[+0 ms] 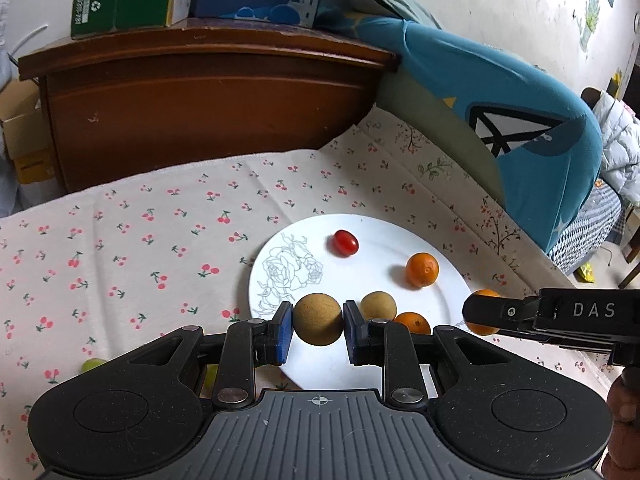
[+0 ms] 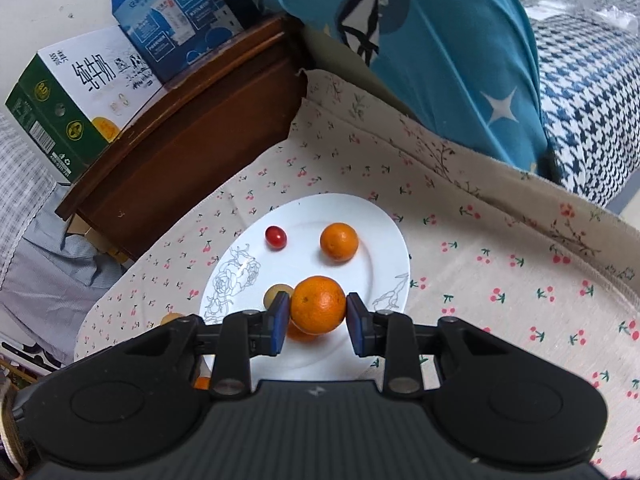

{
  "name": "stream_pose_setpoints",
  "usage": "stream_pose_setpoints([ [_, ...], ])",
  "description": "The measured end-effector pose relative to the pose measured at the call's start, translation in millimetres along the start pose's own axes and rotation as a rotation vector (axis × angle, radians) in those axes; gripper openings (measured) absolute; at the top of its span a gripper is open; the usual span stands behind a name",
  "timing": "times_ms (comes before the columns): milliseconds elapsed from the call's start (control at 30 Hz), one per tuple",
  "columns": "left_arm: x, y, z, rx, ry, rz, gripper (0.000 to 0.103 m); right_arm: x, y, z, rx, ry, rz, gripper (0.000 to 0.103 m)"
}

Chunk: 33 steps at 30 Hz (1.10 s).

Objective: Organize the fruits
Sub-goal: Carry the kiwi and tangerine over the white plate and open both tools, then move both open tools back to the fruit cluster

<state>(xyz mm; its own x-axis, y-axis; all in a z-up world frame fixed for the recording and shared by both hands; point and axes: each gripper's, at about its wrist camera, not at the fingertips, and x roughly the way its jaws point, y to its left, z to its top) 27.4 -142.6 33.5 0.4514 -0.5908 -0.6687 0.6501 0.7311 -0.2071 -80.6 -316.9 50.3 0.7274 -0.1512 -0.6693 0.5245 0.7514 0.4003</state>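
The left gripper (image 1: 318,326) clasped a brown longan (image 1: 318,319) over the white plate (image 1: 362,236); the right gripper (image 2: 318,314), marked "DAS", clasped an orange (image 2: 318,305) above it. Beyond, a green carton (image 2: 60,112) read "纯牛奶".

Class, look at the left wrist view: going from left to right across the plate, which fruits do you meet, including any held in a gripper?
Held brown fruit → cherry tomato → second brown fruit → far orange → orange in right gripper.
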Motion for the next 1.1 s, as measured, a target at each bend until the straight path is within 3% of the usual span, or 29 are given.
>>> stream_pose_setpoints([
  [200,13,-5,0,0.014,0.030,-0.008,0.024,10,-3,-1,0.031,0.004,-0.040,0.031],
  [367,12,-9,3,0.027,0.010,-0.009,0.027,14,-7,1,0.067,-0.003,-0.036,0.033],
  [400,10,-10,5,0.024,0.004,-0.012,0.029,13,-7,1,0.068,-0.009,-0.028,0.033],
  [467,5,-12,8,0.026,-0.013,-0.009,0.046,11,-5,2,0.062,-0.022,-0.016,0.033],
  [733,-22,-4,25,-0.014,-0.057,0.058,0.071,2,7,5,-0.007,-0.061,0.021,0.038],
  [900,-36,5,24,-0.018,-0.039,0.107,0.073,2,16,2,-0.064,-0.052,0.023,0.045],
  [1100,-57,22,19,-0.045,-0.025,0.156,0.073,-1,26,-6,-0.137,-0.046,0.042,0.045],
])
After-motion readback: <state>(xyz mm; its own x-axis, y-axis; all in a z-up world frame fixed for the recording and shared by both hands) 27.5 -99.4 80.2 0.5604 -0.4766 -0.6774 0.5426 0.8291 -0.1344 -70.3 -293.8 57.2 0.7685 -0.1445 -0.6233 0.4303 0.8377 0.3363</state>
